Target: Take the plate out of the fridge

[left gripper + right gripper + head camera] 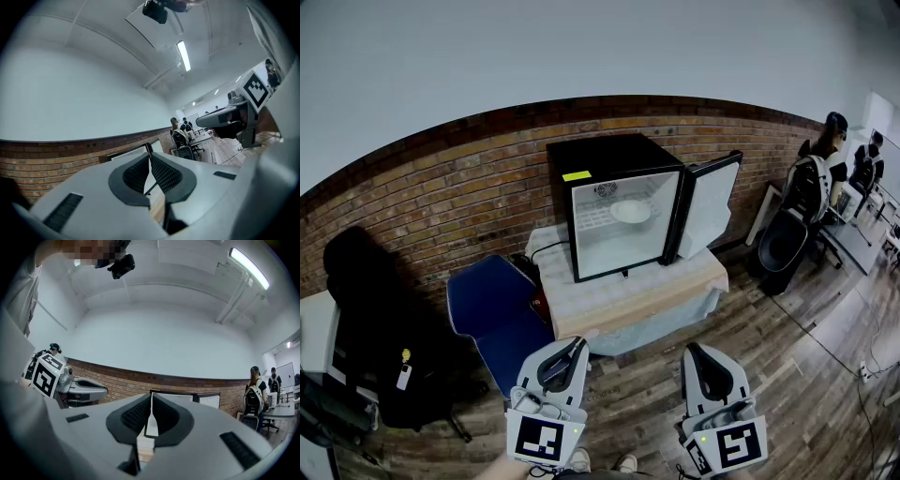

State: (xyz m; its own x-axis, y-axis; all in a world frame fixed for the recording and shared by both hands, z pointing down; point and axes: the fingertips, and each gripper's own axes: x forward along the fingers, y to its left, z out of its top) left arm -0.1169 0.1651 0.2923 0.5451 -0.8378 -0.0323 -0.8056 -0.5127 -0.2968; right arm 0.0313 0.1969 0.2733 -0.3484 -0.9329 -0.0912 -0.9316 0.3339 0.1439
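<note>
Head view is showing the plate (630, 212) lying flat on a shelf inside the open fridge (600, 155), straight ahead and well apart from the left gripper (578, 343) and right gripper (692, 350), both keeping jaws together, empty, neither clearly nearer.

The left claw (577, 343) and right claw (693, 350) point level, side by side, jaws together and empty.

No legible text, number or brand anywhere. Yellow label (577, 175) on the top front edge of the fridge (605, 155): too small to read. Black-and-white square markers (542, 438) on left gripper (577, 343) and right gripper (691, 350): patterns only, no letters.
</note>
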